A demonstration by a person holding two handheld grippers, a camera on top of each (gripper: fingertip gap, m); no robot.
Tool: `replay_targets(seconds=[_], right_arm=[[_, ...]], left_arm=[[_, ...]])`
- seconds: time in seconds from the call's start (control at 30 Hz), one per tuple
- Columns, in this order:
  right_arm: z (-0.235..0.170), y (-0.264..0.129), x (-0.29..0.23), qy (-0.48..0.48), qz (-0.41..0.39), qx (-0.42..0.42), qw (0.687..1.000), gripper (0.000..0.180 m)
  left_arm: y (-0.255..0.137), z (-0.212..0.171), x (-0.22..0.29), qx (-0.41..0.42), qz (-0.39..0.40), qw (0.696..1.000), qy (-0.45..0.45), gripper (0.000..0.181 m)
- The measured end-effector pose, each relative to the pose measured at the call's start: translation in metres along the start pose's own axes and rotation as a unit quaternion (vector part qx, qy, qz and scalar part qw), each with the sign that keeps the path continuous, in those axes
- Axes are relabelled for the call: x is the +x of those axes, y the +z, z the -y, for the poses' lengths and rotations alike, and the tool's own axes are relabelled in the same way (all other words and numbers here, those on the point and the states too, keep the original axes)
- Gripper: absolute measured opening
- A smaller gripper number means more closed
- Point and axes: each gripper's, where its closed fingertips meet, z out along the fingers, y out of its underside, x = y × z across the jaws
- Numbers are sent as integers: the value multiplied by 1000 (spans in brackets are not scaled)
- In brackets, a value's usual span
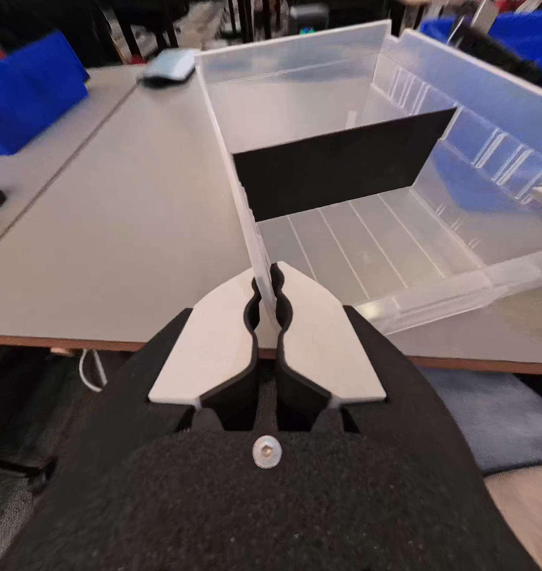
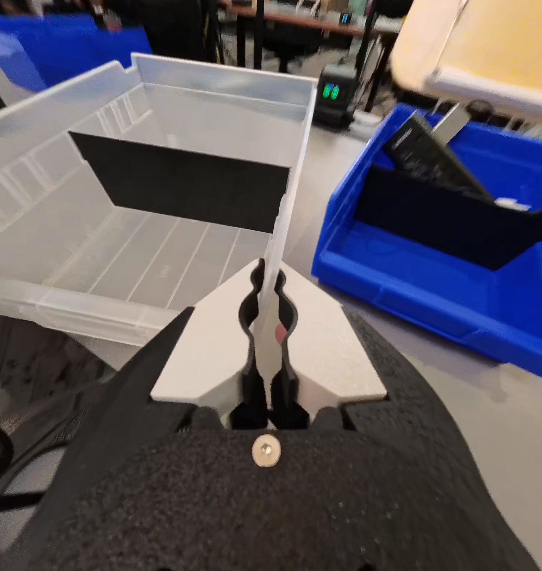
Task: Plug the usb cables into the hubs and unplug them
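Note:
A clear plastic bin with a black divider across its middle is held tilted over the grey table. My left gripper is shut on the bin's left side wall. My right gripper is shut on the bin's right side wall; the same bin and divider fill the right wrist view. Both compartments look empty. No USB cable or hub shows in either view.
A blue bin with a black divider and a dark flat item stands right of the clear bin. A blue shape sits at the far left of the table, a light grey flat object at the back. The table's front edge is close. The left gripper's tips are roughly 20 cm from the right gripper's.

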Motion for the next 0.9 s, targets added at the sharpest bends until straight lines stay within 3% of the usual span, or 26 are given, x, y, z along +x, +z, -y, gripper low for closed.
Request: replay_targets(seconds=[0.03, 0.23, 0.37, 0.47, 0.63, 0.77, 0.9], right_arm=[[14, -7, 4, -6, -8, 24, 1000, 4], [109, -55, 57, -36, -70, 140, 987, 4], [158, -89, 138, -62, -128, 177, 974, 4], [166, -110, 219, -53, -189, 178, 964, 4], [120, -144, 365, 35, -271, 146, 951, 4], [46, -157, 450, 79, -273, 97, 954, 4], [-26, -150, 500, 107, -263, 60, 957, 3]], left_arm=[[-5, 12, 2, 24, 4, 1000, 5, 5], [-20, 117, 39, 146, -14, 989, 0, 4], [-3, 185, 109, 194, -43, 979, 36, 5], [18, 222, 186, 217, -65, 972, 64, 6], [55, 228, 340, 195, -144, 967, 80, 6], [78, 199, 439, 156, -188, 966, 85, 6], [115, 152, 498, 101, -193, 972, 94, 5]])
